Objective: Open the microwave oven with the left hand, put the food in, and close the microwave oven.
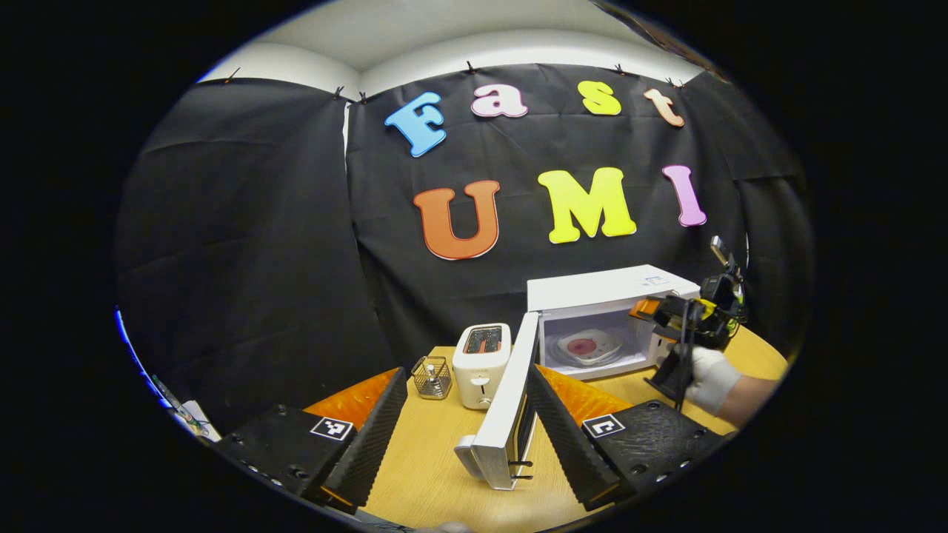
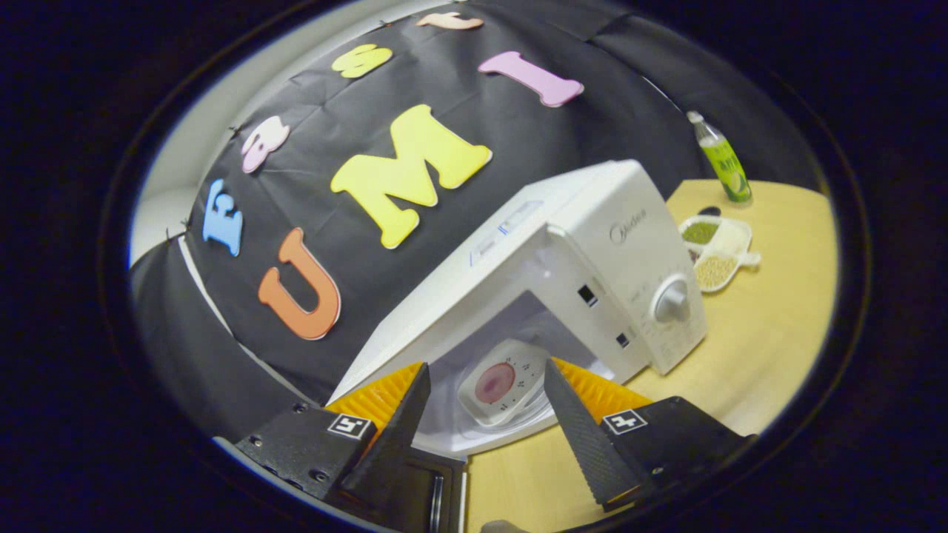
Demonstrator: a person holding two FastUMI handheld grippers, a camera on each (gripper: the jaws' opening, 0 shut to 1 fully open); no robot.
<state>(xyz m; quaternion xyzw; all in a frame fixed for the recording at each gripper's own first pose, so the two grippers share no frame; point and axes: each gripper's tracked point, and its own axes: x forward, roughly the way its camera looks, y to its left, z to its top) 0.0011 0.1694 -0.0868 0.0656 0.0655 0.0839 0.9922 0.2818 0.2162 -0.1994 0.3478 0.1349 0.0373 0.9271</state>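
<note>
Wooden table (image 1: 422, 459) with microwave (image 1: 607, 289), toaster (image 1: 481, 363), wire basket (image 1: 432, 377), bottle (image 2: 724, 163), divided dish (image 2: 717, 252).

Count: 1 microwave (image 1: 611, 296), door open; 1 plate of food (image 1: 589, 346) inside. 1 toaster (image 1: 481, 365). 1 wire basket (image 1: 432, 377). 1 green bottle (image 2: 722, 159). 1 divided dish (image 2: 717, 252). 2 tools: left (image 1: 468, 429), right (image 2: 485, 426).

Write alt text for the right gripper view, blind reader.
An open white microwave sits on a wooden table with a plate of food inside, seen between the right gripper's open fingers. Beyond it stand a green bottle and a divided dish of grains.
</note>
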